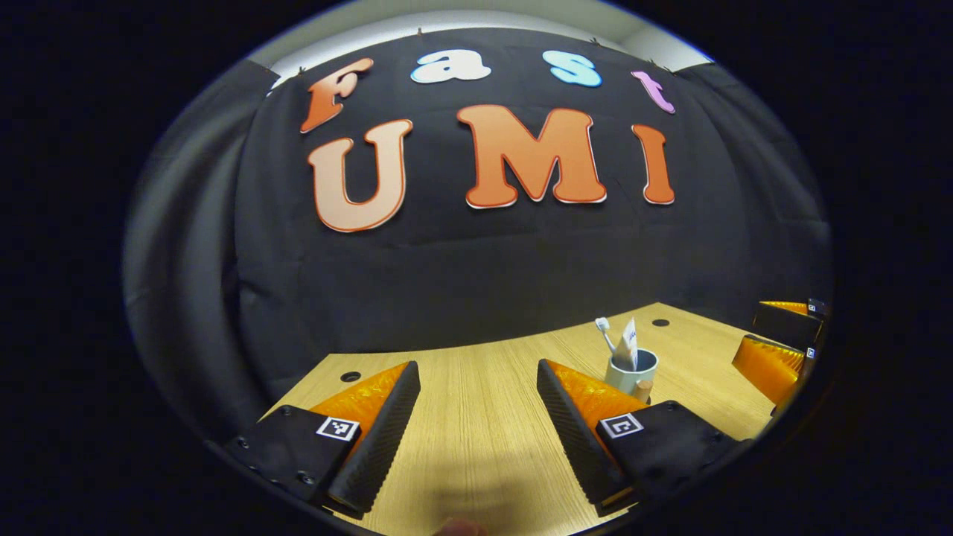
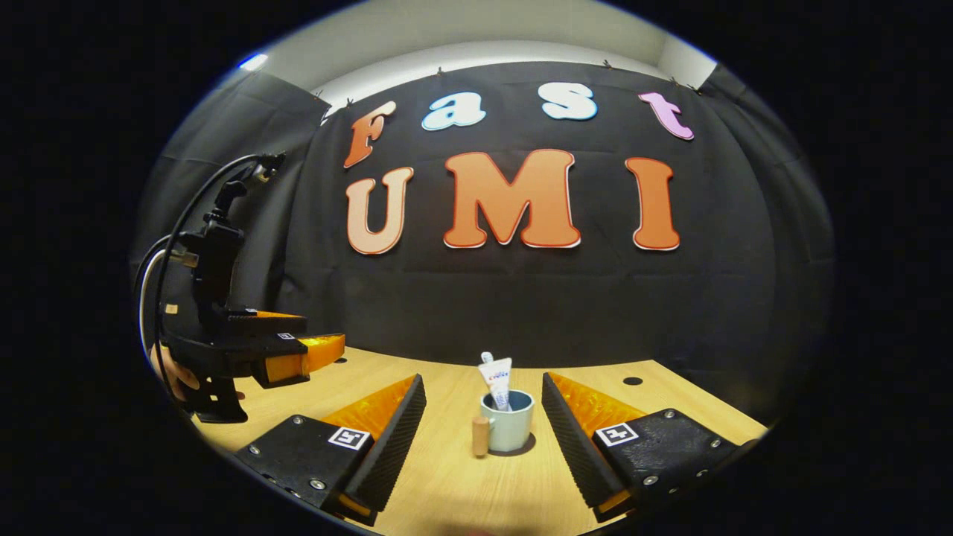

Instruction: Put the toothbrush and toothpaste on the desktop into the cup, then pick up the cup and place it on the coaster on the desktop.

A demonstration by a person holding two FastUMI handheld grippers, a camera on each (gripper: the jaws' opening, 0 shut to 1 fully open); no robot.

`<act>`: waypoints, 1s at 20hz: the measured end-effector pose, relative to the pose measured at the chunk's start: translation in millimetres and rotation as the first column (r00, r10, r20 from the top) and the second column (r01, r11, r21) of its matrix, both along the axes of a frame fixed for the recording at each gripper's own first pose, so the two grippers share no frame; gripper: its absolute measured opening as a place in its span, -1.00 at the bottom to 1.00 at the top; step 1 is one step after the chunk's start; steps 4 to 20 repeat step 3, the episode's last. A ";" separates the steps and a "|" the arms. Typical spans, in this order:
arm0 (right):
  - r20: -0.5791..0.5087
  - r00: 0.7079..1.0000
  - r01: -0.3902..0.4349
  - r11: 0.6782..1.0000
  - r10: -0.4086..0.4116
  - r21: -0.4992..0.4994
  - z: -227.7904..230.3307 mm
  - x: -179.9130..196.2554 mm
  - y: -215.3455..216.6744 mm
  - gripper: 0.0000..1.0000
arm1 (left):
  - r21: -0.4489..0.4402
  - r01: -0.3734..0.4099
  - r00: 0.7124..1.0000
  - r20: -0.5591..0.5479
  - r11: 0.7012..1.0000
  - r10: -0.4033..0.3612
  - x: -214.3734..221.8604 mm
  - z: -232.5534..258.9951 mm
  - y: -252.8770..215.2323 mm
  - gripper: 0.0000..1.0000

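A pale blue-green cup [image 2: 508,423] with a wooden handle [image 2: 480,436] stands upright on the wooden desktop [image 2: 461,484]. It holds the white toothpaste tube [image 2: 496,378]. The cup stands just beyond my open right gripper [image 2: 483,381], centred between the fingers and touching neither. A dark rim [image 2: 531,449] shows under the cup's base; I cannot tell whether it is the coaster or a shadow. In the left gripper view the cup [image 1: 633,376] holds the toothbrush [image 1: 604,331] and the toothpaste [image 1: 630,339]. It stands right of my open, empty left gripper [image 1: 476,368].
The left gripper [image 2: 301,356], held by a hand [image 2: 173,374] and trailing cables, hovers at the desk's left side. The right gripper's orange fingers [image 1: 770,357] show at the far right. Small round holes [image 2: 632,380] mark the desk near the back wall.
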State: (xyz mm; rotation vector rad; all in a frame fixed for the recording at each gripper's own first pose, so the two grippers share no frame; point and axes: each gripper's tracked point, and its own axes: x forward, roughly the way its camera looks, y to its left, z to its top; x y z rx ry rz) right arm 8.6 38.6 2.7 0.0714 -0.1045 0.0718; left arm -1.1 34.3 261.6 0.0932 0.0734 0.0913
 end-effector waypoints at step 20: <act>0.001 1.000 -0.010 1.000 0.010 -0.020 -5.0 6.2 15.4 0.89 | -0.060 -0.016 0.998 0.060 0.998 0.020 2.3 -10.3 11.6 1.00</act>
